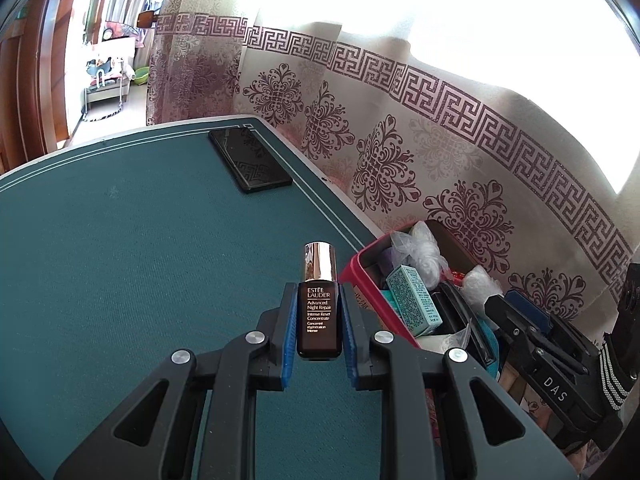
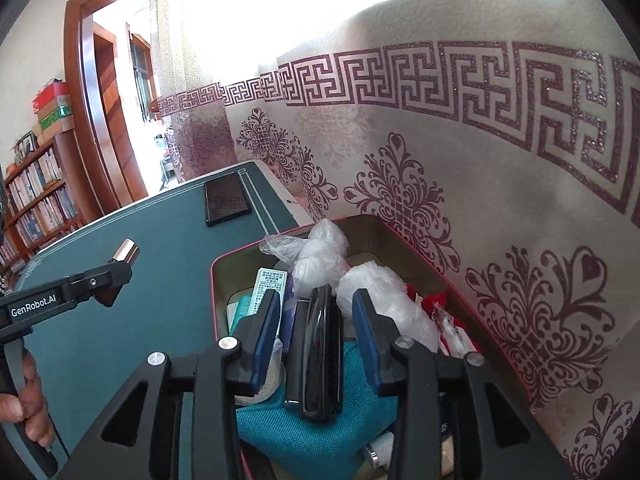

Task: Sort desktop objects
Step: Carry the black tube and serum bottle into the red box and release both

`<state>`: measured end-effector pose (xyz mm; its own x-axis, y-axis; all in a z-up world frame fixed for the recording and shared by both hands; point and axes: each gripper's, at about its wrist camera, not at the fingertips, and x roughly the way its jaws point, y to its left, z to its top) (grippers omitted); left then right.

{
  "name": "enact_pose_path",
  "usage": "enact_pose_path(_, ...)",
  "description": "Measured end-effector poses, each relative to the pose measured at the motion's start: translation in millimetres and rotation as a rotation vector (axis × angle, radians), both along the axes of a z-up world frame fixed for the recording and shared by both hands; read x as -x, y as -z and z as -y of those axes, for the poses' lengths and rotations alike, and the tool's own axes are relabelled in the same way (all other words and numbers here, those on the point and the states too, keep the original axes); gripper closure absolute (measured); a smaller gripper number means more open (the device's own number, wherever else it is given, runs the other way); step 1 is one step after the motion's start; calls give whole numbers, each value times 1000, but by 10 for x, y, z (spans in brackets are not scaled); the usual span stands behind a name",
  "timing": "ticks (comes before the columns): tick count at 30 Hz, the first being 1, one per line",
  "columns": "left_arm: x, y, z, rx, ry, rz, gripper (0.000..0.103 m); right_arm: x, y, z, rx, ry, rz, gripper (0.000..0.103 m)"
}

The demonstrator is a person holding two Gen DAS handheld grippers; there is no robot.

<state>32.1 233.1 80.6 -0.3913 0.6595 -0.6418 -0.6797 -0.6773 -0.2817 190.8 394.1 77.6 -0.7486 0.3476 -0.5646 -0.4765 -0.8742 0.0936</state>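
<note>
Your L tool (image 1: pixel 319 320) is clamped on the bottle (image 1: pixel 319 314), held above the counter (image 1: pixel 120 260) beside the box (image 1: pixel 370 300). Your R tool (image 2: pixel 316 328) is part open, pads clear of the black case (image 2: pixel 316 352) lying in the box.

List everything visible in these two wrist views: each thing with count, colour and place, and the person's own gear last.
serum bottle: 1, dark brown with shiny metallic cap, upright between the left gripper's pads
black case: 1, glossy black, lying in the box between the right gripper's pads, which stand clear of it
red box: 1, red rim, at the table's edge by the curtain, full
plastic bags: several, clear, crumpled in the box
small carton: 1, pale teal, in the box
teal cloth: 1, in the box under the case
phone: 1, black, far table corner
table: 1, teal top
curtain: 1, cream with purple pattern, behind
bookshelf: 1, wooden, far left
left gripper: black, blue pads
right gripper: black, blue pads
hand: 1, on the left gripper's handle
</note>
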Motion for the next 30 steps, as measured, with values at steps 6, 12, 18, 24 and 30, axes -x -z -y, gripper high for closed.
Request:
enact_pose_path(6,-136,-18,-116,-11,52,6,81,-314,23,43,-42,40,-16,46)
enact_pose_path(12,-284,-30,-311,-14,114,38,81,-629,34,56,-81,85,-37,30)
enact_pose_path(18,-462,-5,-625,20,165,45,81,-735,49,22,-83,97,-57,24)
enact_pose_path(24,-544,65,-988,33,211,78,81,-782,118,-59,-38,96,-65,24)
enact_pose_path(30,-557,156,-1183,78,185,100,73,-856,115,-44,-42,90,-75,23)
